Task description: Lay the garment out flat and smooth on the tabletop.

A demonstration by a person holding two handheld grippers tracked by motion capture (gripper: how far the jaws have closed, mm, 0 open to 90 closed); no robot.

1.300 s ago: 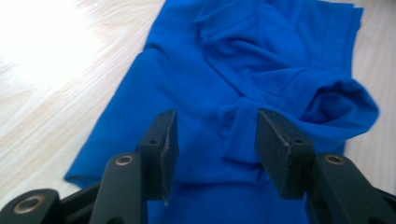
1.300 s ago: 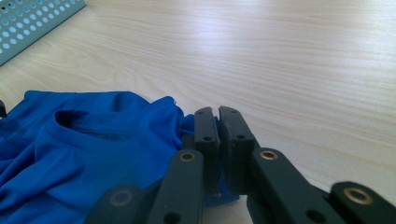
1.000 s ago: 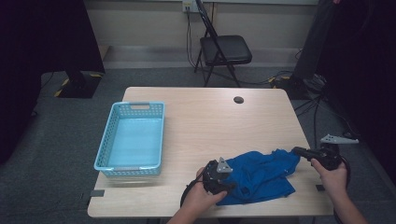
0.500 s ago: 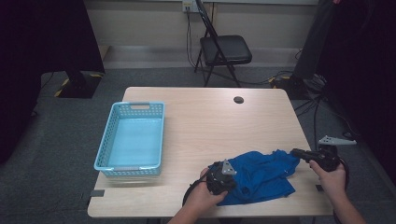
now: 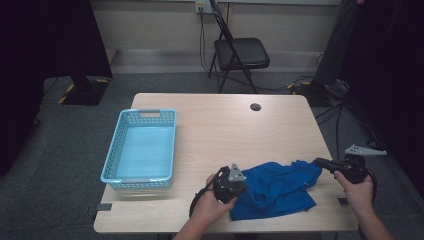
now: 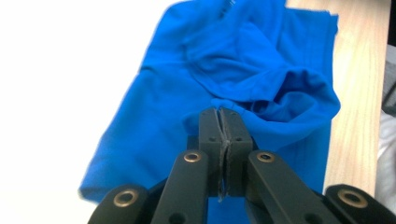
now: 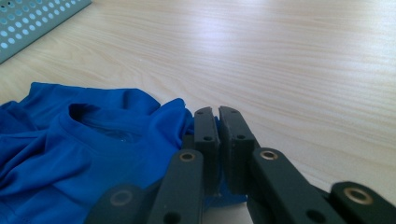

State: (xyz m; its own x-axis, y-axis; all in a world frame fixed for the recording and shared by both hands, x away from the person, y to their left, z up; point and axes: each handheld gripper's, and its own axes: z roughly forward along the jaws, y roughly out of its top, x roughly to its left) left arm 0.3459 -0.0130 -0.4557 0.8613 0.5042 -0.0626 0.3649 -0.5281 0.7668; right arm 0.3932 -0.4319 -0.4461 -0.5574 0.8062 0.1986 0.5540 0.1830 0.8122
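Blue shirt (image 5: 277,190) crumpled near the front edge of the table (image 5: 220,115), toward the right front corner, one bunched end trailing off toward the right edge. Left gripper (image 5: 239,186) in at the shirt's left side, close to the front edge, hand wrapped round the body. In the left gripper view, jaws just closed and pressed flat together, a pinch of blue fabric (image 6: 261,93) caught at their tips, the rest of the shirt spread out beyond in soft folds. Right gripper (image 5: 320,162) over by the right edge, pointing in across the table at the shirt's bunched end. In the right gripper view, jaws drawn narrow, only a thin slit between them, blue cloth (image 7: 93,140) gathered against and between the pads, a scrap of it peeking out underneath. Both ends of the shirt gripped, then, middle sagging on the wood between them. Light blue basket (image 5: 142,150) sitting near the left edge, well apart from the shirt, long side running front to back. Small dark round mark (image 5: 255,106) near the back edge. Beyond the table, a black folding chair (image 5: 240,52) on the grey floor.
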